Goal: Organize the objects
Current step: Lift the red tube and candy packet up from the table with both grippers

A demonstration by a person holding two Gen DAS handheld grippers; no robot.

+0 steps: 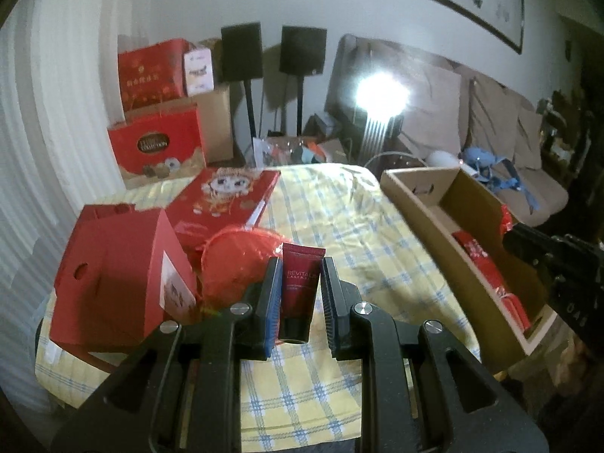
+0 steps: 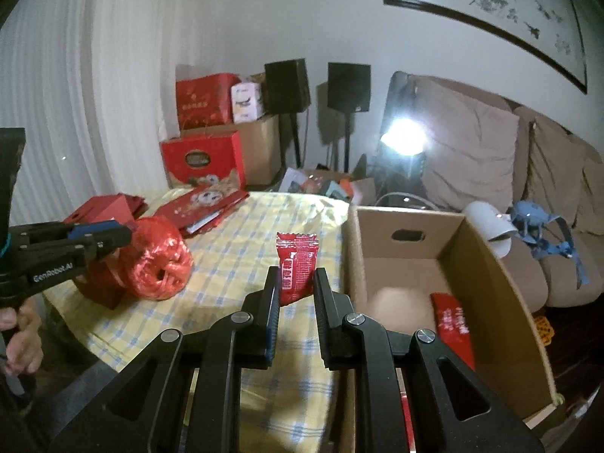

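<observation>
My left gripper (image 1: 300,264) is shut on a dark red Revitalift tube (image 1: 301,287), held upright above the yellow checked tablecloth (image 1: 339,219). My right gripper (image 2: 295,275) is shut on a small red sachet (image 2: 296,264), held above the cloth just left of the open cardboard box (image 2: 490,283). The box also shows in the left wrist view (image 1: 415,204), with red packets (image 1: 490,275) inside; one red packet (image 2: 453,324) shows in the right wrist view. A ball of red plastic twine (image 2: 158,260) lies on the table; in the left wrist view the twine (image 1: 234,264) lies just behind my left finger.
A red carton (image 1: 113,283) and a flat red gift box (image 1: 226,196) lie at the table's left. Red gift boxes (image 2: 204,158), cardboard boxes and two speakers (image 2: 287,87) stand by the wall. A sofa (image 2: 490,158) with a bright lamp (image 2: 404,136) is behind the box.
</observation>
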